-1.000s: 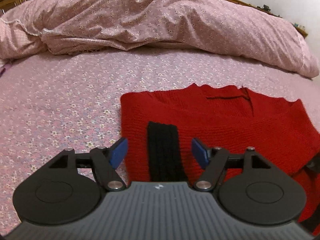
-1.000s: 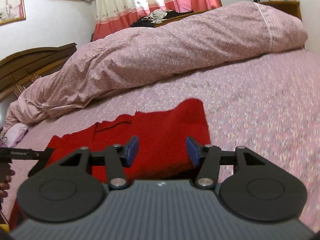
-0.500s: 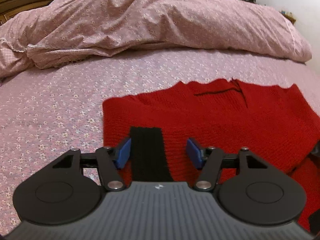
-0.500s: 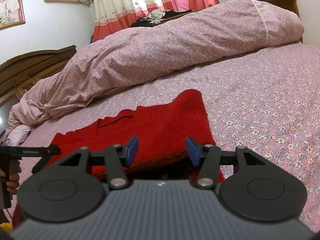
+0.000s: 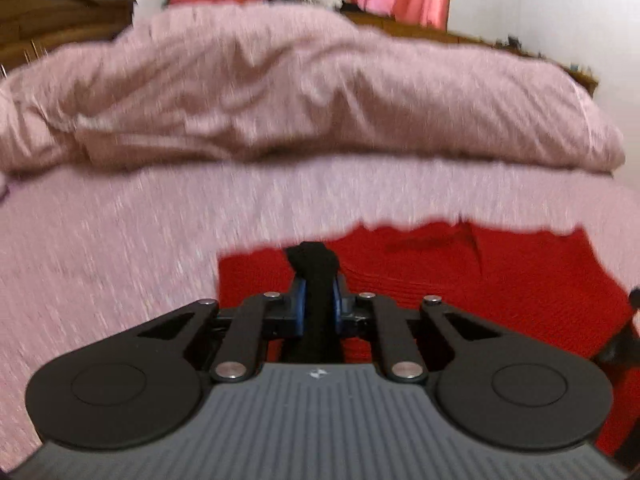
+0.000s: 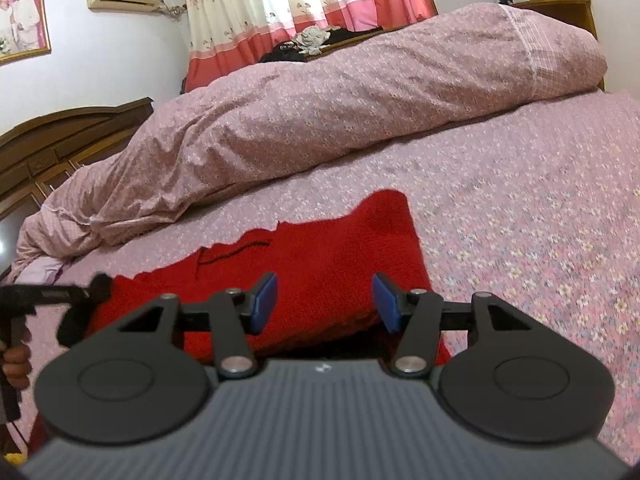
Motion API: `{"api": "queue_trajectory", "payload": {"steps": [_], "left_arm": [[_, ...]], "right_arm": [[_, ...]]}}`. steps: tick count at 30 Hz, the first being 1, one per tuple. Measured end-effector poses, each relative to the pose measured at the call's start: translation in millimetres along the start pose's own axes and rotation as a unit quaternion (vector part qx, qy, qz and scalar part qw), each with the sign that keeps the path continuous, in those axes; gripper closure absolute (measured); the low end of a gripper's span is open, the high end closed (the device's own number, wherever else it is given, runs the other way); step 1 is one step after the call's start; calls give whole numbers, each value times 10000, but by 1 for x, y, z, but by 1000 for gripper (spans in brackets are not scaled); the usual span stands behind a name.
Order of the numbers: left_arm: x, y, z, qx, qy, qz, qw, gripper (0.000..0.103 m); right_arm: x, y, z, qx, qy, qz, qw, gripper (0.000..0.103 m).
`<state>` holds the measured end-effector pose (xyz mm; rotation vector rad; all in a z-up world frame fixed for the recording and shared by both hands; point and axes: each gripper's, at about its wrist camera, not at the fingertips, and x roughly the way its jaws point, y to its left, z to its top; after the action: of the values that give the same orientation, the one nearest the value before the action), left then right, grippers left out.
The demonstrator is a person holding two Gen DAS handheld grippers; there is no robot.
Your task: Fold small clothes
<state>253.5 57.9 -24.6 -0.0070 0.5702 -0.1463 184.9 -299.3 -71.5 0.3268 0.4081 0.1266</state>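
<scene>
Left gripper (image 5: 318,307) jaws closing, pinching black cuff (image 5: 314,264) of red sweater (image 5: 500,280). Right gripper (image 6: 325,301) jaws apart, nothing between, over sweater's near edge. Sweater flat on floral bedsheet (image 6: 520,208); rumpled quilt (image 6: 340,116) beyond sweater, curtain (image 6: 304,4) farthest.
</scene>
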Motion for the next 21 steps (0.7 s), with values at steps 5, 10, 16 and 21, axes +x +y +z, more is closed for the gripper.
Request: {"api": "queue_trajectory", "payload": {"steps": [5,10,16,21], "left_arm": [[20,7,14,237,39,494,9985,87],[56,15,-11,320,675,628,9952,85],[60,14,-18,603,555,913,9924,63],[47,22,-9,389,589,890,9935,58]], "right_arm": [[10,12,10,-131,-150,64,9998,47],[39,15,12,-221,21,13,9998,48],[68,0,1,-174,465,-89,9987,50],[64,4,4,-252,544,-105,9981,49]]}}
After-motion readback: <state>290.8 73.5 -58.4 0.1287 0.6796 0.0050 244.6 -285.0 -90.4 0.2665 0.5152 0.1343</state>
